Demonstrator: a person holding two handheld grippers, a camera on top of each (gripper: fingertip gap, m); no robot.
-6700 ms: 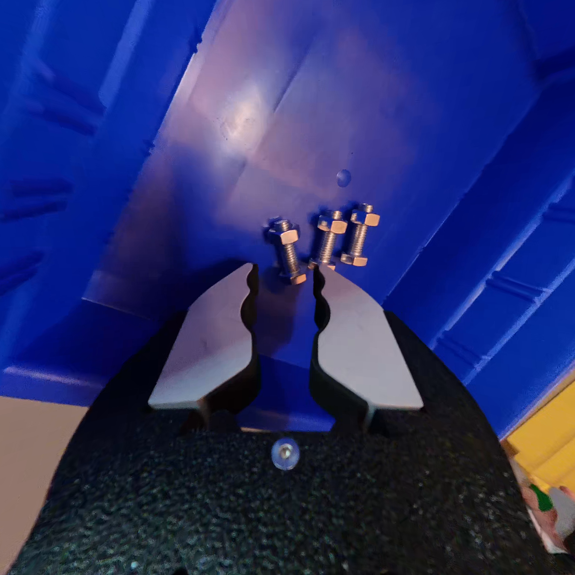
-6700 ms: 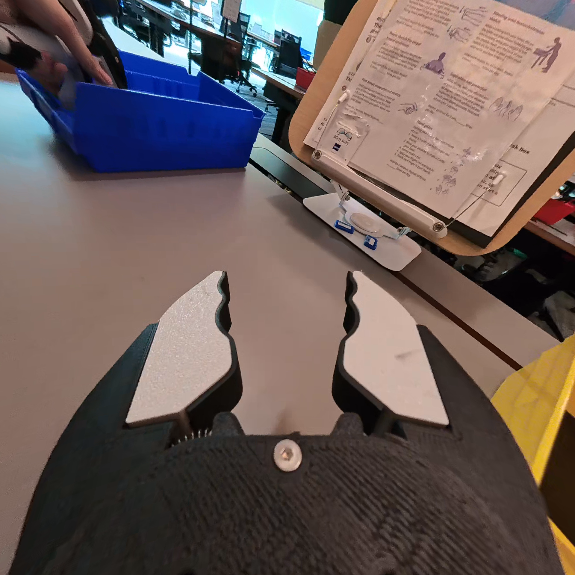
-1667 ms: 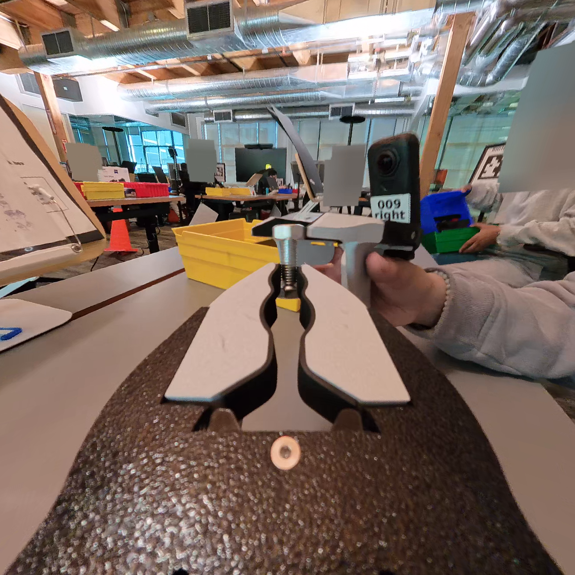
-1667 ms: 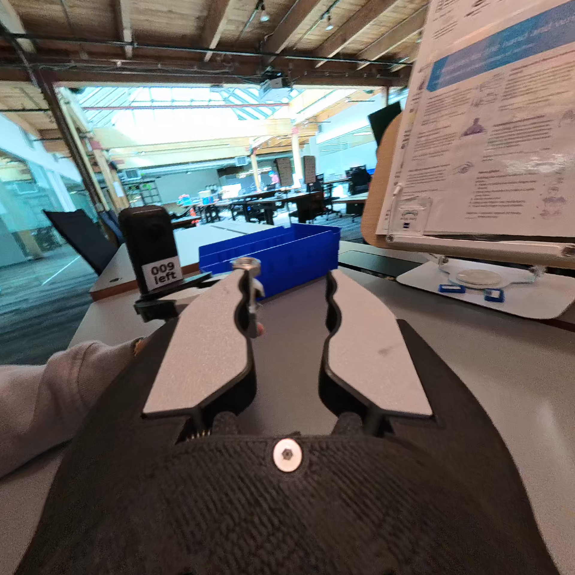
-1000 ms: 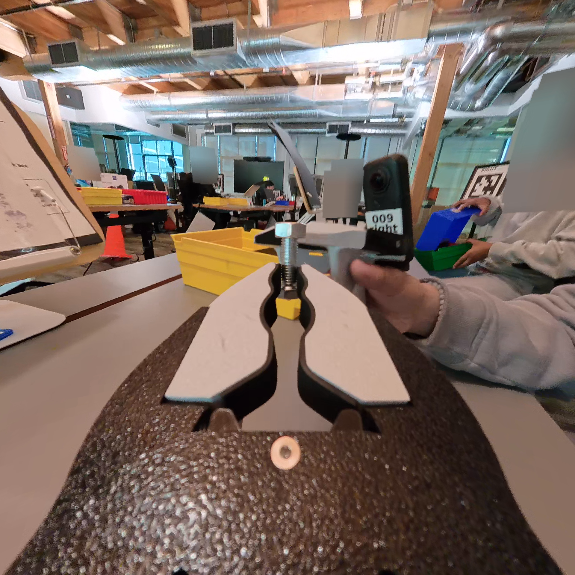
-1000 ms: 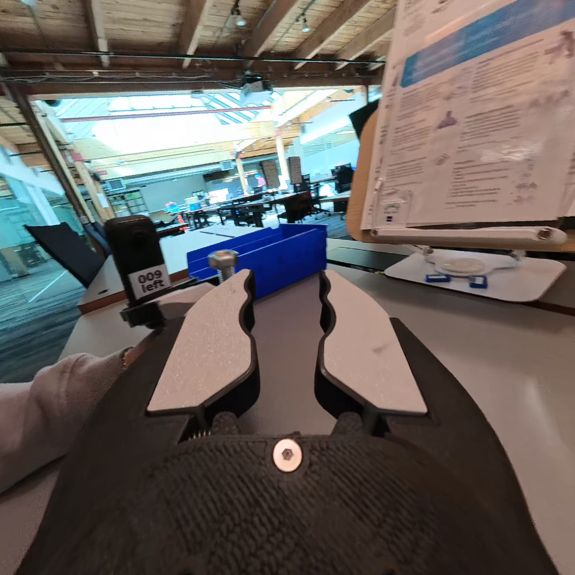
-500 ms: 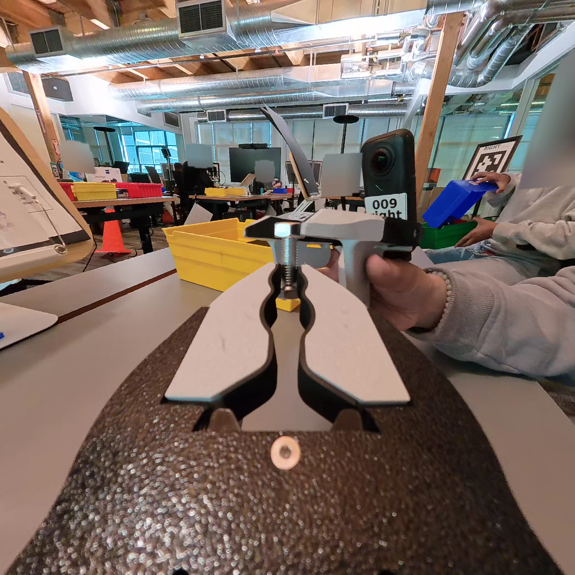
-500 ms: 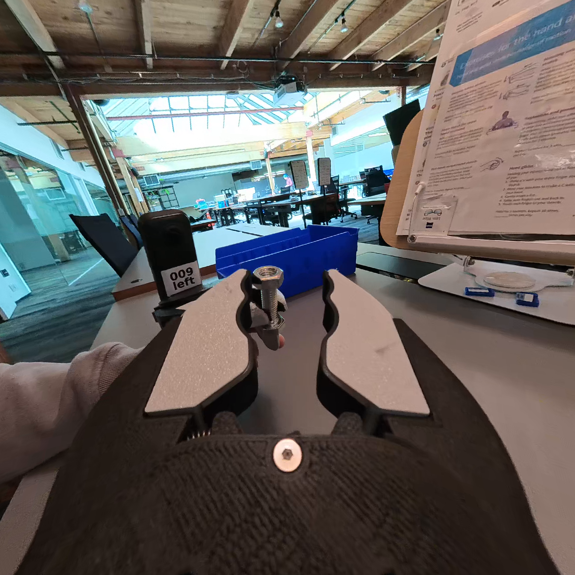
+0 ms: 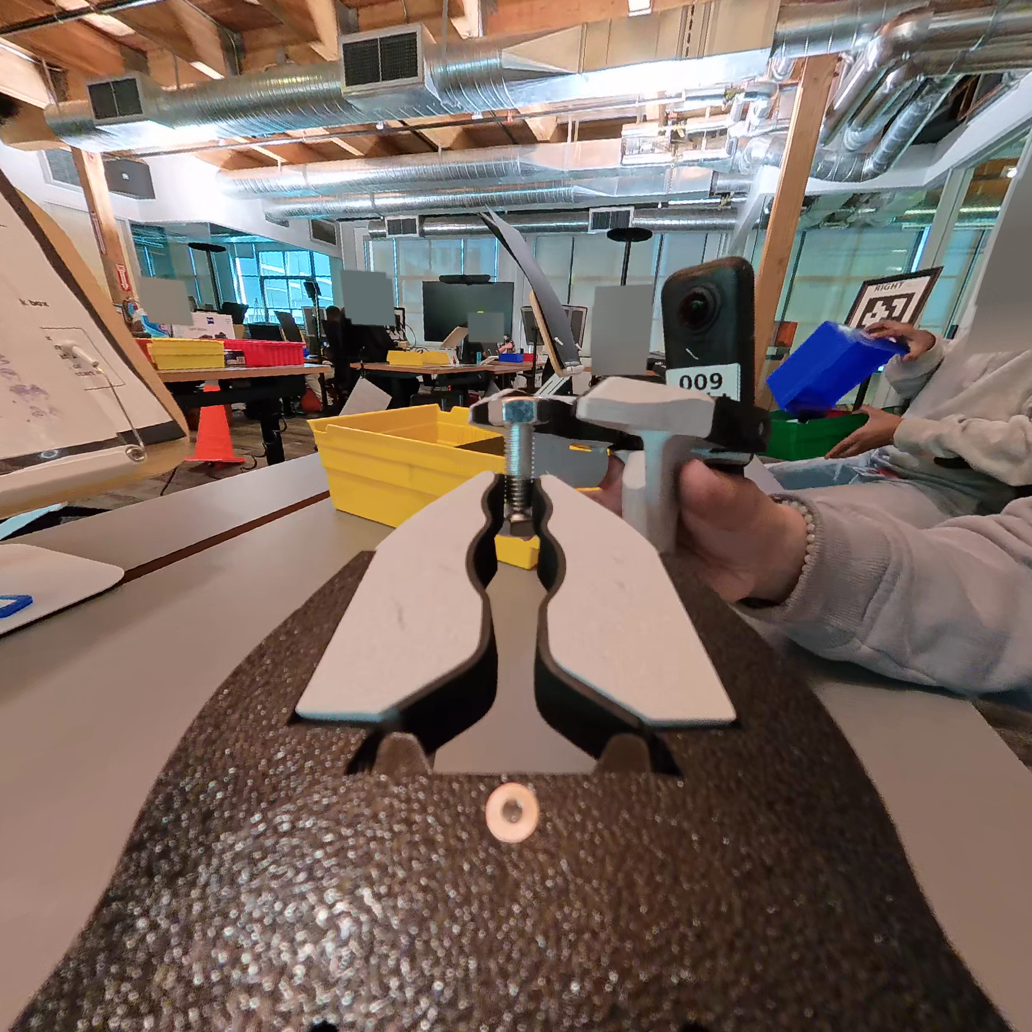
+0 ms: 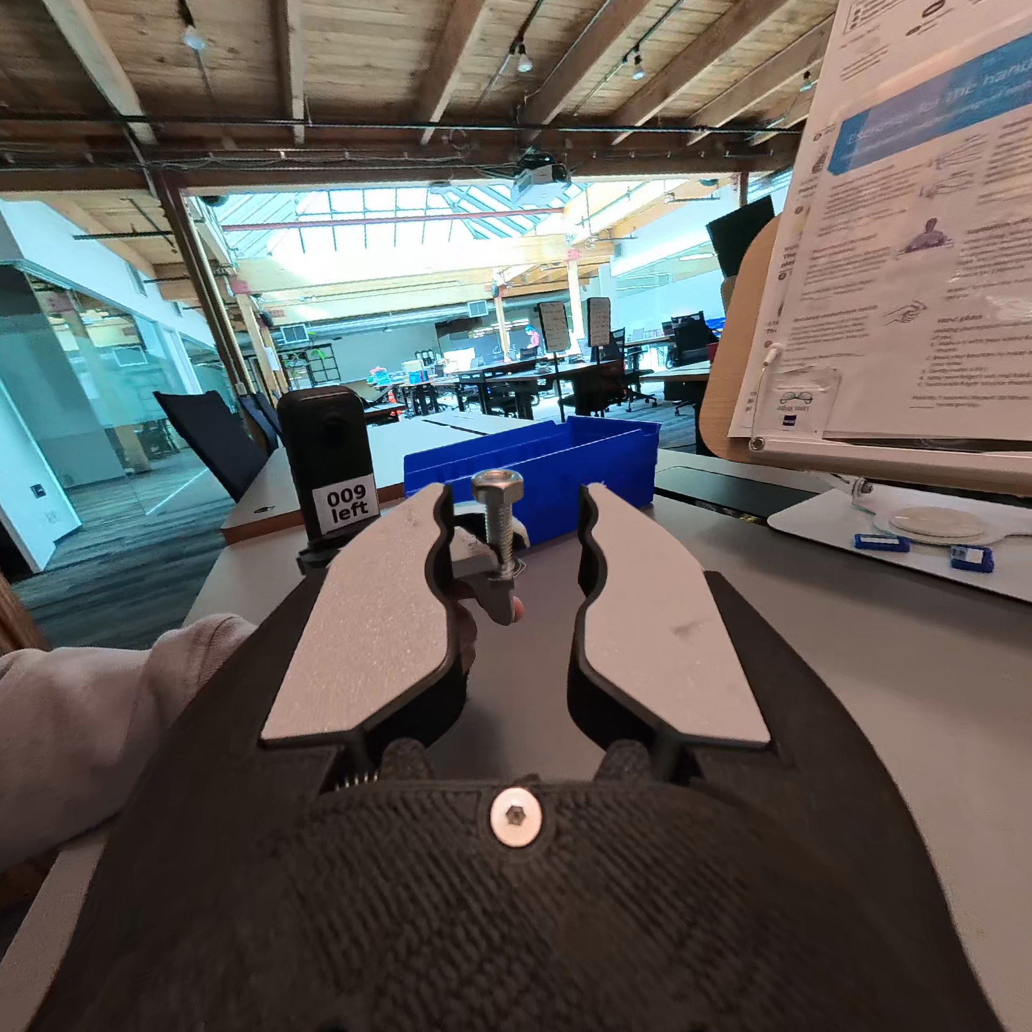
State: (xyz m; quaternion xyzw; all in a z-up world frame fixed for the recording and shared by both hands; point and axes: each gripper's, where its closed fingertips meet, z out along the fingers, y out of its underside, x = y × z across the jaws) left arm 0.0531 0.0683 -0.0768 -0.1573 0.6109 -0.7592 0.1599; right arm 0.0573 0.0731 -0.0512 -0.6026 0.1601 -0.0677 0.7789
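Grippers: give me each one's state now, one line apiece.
Left gripper: closed on an upright silver bolt.
Right gripper: open, fingers either side of the bolt's nut end, not touching.

left wrist: faces right | right wrist: faces left | close | shared: bolt (image 9: 518, 453), table (image 10: 837, 642)

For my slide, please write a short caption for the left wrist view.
Left gripper clamps an upright steel bolt; right gripper open around its head.
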